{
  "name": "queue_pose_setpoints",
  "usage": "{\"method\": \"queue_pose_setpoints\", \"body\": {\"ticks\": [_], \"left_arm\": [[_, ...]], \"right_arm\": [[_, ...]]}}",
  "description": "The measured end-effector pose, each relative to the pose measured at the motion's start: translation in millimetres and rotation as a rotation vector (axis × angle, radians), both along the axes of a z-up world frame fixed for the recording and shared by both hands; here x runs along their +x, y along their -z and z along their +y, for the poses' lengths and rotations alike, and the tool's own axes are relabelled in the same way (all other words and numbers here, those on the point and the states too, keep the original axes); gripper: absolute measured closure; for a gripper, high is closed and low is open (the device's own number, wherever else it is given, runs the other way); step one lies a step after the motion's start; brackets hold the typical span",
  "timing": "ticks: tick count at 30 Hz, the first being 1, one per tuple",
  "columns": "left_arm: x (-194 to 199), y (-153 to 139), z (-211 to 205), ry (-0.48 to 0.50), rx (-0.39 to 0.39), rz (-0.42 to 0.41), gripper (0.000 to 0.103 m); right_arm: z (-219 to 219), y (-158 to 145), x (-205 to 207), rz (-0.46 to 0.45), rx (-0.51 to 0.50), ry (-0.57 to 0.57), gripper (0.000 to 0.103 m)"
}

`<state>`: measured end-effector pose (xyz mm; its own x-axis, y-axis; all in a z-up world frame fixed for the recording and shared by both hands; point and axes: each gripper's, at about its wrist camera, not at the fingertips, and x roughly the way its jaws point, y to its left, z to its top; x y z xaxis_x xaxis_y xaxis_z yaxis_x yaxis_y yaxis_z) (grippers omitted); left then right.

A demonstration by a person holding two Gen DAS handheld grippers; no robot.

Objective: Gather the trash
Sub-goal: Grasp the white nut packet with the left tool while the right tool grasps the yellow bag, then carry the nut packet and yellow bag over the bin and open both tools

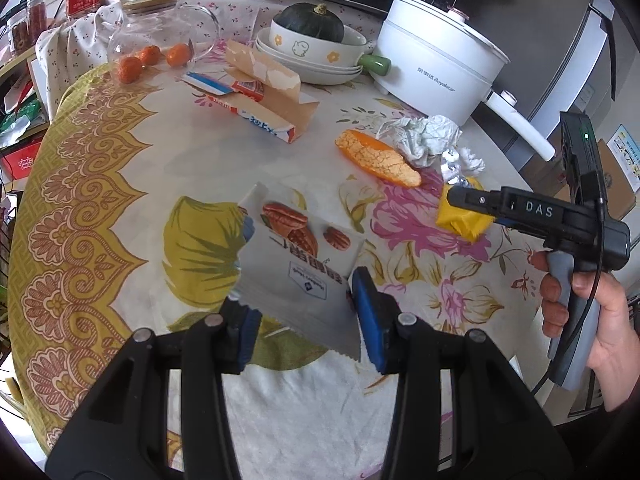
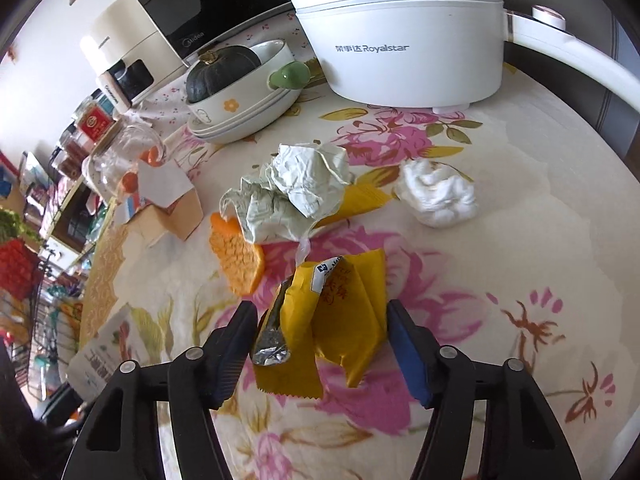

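My left gripper [image 1: 304,316] is shut on a white snack bag printed with pecans [image 1: 296,264], held tilted just above the tablecloth. My right gripper [image 2: 322,336] points down at a crumpled yellow wrapper with a foil lining [image 2: 340,320] that lies on the cloth between its blue pads; the pads stand close on both sides without visibly pressing. The left wrist view shows that gripper [image 1: 460,200] over the yellow wrapper [image 1: 460,220], with a hand [image 1: 592,320] on its handle. Beyond lie a crumpled pale green paper [image 2: 296,192], a white tissue wad [image 2: 440,196] and an orange peel [image 2: 240,256].
A torn cardboard carton [image 1: 264,96] lies farther back. A white Royalstar pot [image 1: 436,60], stacked bowls holding a dark green squash [image 1: 312,24], and a glass jar with small oranges [image 1: 160,40] crowd the far side. The round table's edge [image 1: 24,240] curves along the left.
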<state>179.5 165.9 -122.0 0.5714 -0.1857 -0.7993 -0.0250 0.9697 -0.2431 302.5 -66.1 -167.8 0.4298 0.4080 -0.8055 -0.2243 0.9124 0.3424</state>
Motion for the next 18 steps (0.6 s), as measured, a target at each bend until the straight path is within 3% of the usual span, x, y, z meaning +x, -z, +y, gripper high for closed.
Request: {"method": "queue_pose_setpoints", "body": {"ticks": [1,18], "left_arm": [[-2,-3,-2,0.007,-0.001,-0.007,0.057],[-30,-40,-55,0.133,-0.037,-0.076,0.057]], "right_arm": [[-3,-3,-4,0.002,0.001,-0.007,0.049],[-81,-63,-85,-0.062,0.029,-0.032,0.051]]}}
